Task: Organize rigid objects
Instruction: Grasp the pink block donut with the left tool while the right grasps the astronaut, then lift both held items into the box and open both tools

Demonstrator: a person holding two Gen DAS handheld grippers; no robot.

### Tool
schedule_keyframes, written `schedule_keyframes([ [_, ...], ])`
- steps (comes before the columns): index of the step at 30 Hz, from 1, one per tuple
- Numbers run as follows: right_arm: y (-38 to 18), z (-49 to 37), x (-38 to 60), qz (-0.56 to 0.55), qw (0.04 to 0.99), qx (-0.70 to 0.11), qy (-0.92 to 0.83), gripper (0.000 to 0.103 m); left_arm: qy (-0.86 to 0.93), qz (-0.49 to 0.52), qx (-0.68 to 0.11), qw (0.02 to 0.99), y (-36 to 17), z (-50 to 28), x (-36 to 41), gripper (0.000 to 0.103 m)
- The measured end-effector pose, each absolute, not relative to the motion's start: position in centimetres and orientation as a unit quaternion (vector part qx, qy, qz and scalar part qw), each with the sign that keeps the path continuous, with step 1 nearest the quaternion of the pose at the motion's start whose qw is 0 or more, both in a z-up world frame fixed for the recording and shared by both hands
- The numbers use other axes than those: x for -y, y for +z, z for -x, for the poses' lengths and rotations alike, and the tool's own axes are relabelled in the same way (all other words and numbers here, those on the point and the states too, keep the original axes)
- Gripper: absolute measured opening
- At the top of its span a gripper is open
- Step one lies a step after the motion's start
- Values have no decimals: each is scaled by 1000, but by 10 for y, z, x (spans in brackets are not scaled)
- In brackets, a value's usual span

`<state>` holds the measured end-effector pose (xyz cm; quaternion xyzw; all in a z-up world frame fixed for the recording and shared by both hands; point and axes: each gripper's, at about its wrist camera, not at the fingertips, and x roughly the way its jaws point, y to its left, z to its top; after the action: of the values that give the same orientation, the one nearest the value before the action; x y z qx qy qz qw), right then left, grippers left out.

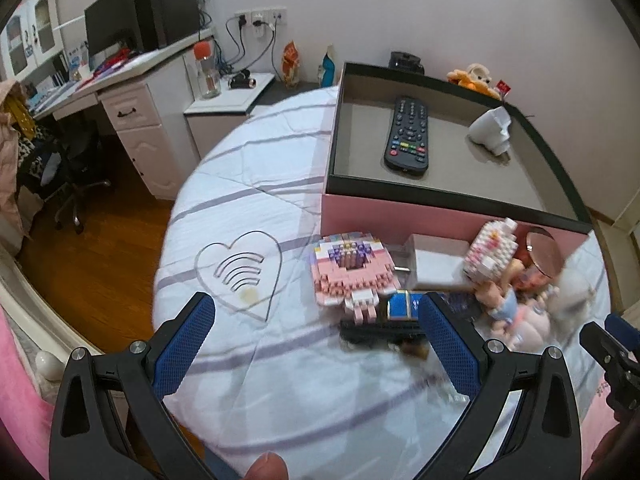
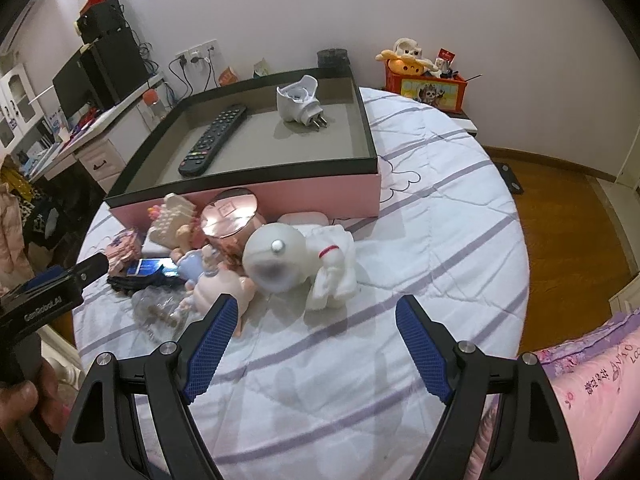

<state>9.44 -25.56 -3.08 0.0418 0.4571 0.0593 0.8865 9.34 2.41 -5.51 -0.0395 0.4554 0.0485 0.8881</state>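
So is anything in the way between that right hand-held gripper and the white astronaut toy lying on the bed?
Nothing visible. The right hand-held gripper is open with only bare striped bedspread between it and the astronaut toy. A pink doll lies close beside its left finger. The pink box beyond has an open top.

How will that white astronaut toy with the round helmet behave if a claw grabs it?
The astronaut toy probably slips: its helmet looks smooth and rounded. The round head may roll if pushed. Its white suit looks like soft cloth, so the body would likely flop.
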Motion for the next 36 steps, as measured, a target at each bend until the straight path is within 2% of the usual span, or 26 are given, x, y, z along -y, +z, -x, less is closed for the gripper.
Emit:
schedule_keyframes([
  [7,-46,-115,254,-44,879,-471,63,83,51,45,-475,877,-80,-118,-25,103],
  [18,-63,-134,252,-57,873,-479,71,83,42,66,-462,883,-92,-120,-33,101],
  [22,-66,-133,256,-64,872,-481,70,83,53,52,-460,885,-94,-115,-35,85],
  [27,-71,-139,258,-61,875,-477,61,82,51,41,-453,889,-95,-116,-34,82],
  [30,-72,-139,255,-50,881,-467,62,82,44,43,-449,891,-92,-117,-33,68],
  [32,-72,-139,256,-48,884,-461,63,77,41,42,-448,892,-90,-117,-34,52],
  [34,-70,-137,257,-53,884,-458,75,64,39,43,-448,892,-89,-117,-35,52],
  [36,-67,-135,257,-55,884,-456,81,62,36,47,-447,892,-89,-116,-37,52],
])
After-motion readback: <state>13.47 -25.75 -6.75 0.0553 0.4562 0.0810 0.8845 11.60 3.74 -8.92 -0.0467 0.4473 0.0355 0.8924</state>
